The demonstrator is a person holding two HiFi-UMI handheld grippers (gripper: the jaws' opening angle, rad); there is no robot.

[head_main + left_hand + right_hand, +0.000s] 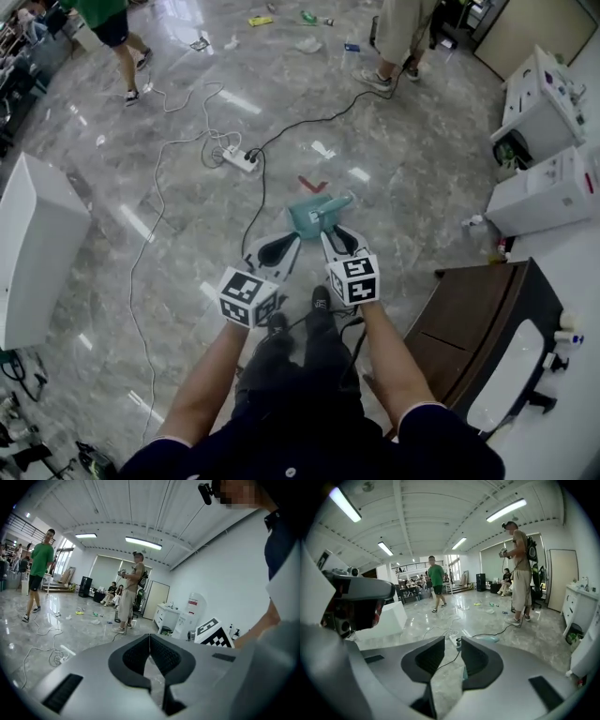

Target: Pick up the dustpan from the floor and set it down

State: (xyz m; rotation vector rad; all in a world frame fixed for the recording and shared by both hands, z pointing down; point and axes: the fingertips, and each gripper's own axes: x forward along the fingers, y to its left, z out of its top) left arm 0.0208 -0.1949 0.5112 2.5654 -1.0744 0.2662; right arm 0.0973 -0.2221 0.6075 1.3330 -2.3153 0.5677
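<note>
One teal, scoop-shaped dustpan (pixel 319 216) lies on the glossy marbled floor (pixel 422 169). Of the two grey grippers, the left gripper (pixel 285 240) has its jaws pressed together. The right gripper (pixel 334 234) has its jaws spread, gripping nothing.

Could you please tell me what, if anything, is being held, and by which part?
Nothing is held: left gripper shut and empty, right gripper open; the dustpan lies on the floor.

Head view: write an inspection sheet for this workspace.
Surface: glossy grey marbled floor.
Job's things: teal dustpan on the floor, just ahead of both tools.
Clutter: litter scattered at the far end; red mark beyond the dustpan.
Tools: left tool shut, empty; right tool open, nothing gripped.
Cables: power strip with black and white cables across the floor.
Surroundings: white cabinets and dark desk at right, white box at left, two people standing.
</note>
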